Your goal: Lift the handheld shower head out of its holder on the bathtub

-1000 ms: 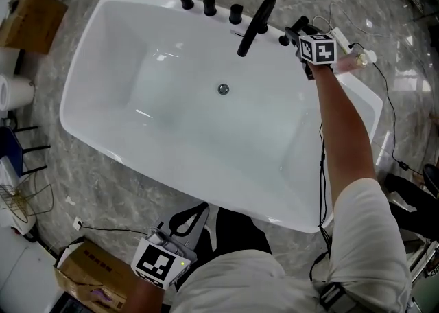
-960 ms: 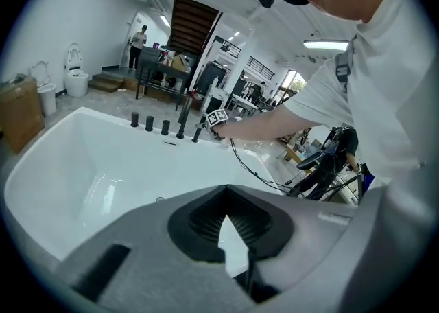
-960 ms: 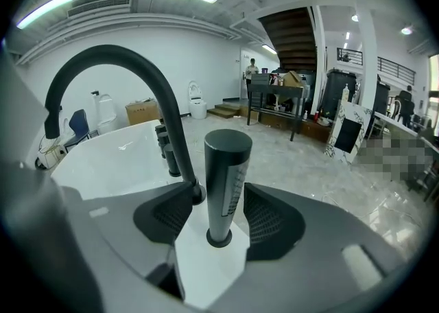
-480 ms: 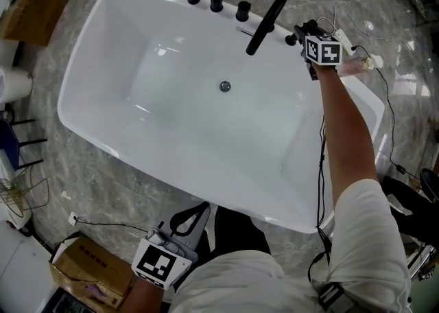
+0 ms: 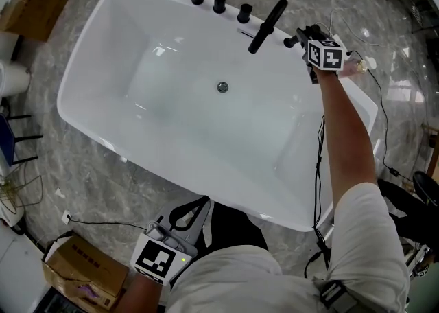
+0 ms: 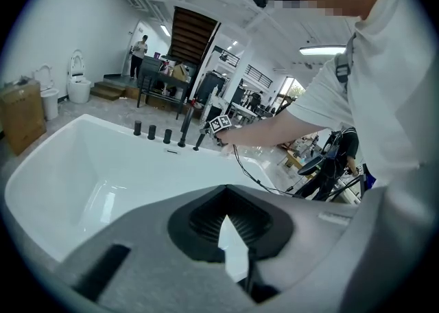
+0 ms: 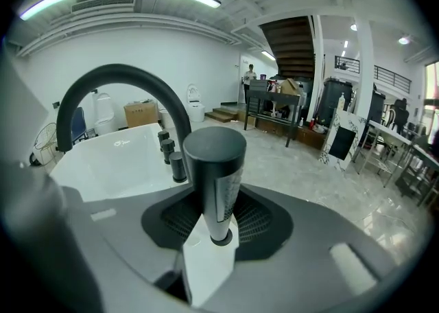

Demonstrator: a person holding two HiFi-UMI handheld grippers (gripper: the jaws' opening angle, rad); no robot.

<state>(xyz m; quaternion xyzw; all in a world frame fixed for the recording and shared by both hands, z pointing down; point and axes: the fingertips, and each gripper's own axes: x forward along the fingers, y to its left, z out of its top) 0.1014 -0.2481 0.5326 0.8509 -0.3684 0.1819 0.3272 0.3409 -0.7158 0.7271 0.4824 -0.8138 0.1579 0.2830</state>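
Change over the last second is slight. At the lower left of the head view we see the left gripper [image 5: 191, 212] kept close to the person's body as before, its jaws together on nothing. The bathtub [image 5: 68, 88] has only drifted a little in the frame, and with it the knobs [image 5: 219, 3] and the curved spout [image 5: 267, 27]. At the upper right, the right gripper [image 5: 305, 36] stays at the far rim, jaws clamped around the upright black shower head [image 7: 214, 181]. We judge that the grip is made but the lift has not begun, since the gripper sits no higher against the spout.
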